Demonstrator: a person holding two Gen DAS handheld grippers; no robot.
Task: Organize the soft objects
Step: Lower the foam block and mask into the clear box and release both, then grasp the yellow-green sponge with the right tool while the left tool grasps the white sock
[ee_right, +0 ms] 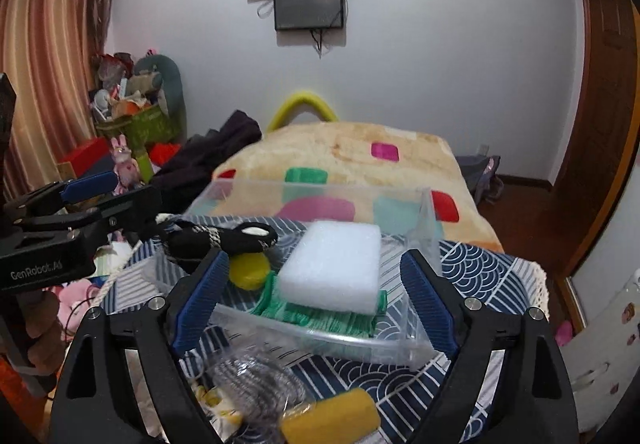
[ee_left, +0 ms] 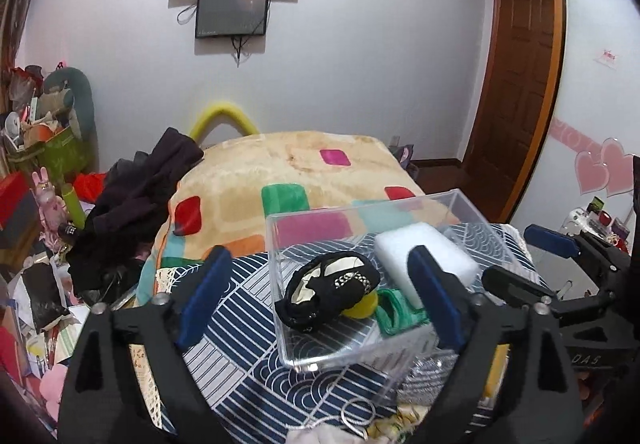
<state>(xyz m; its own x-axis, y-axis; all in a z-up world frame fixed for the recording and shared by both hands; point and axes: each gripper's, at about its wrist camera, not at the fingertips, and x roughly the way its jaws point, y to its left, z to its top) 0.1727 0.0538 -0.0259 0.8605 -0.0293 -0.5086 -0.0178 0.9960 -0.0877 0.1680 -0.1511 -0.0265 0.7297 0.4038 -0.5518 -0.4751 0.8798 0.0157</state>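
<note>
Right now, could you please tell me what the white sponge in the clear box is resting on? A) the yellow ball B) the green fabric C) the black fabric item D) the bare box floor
B: in the right wrist view the white sponge lies on top of the green fabric inside the clear box.

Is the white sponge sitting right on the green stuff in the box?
Touching. The right wrist view shows the white sponge lying directly on the green stuff, which pokes out beneath its near edge with no gap, inside the clear box.
</note>
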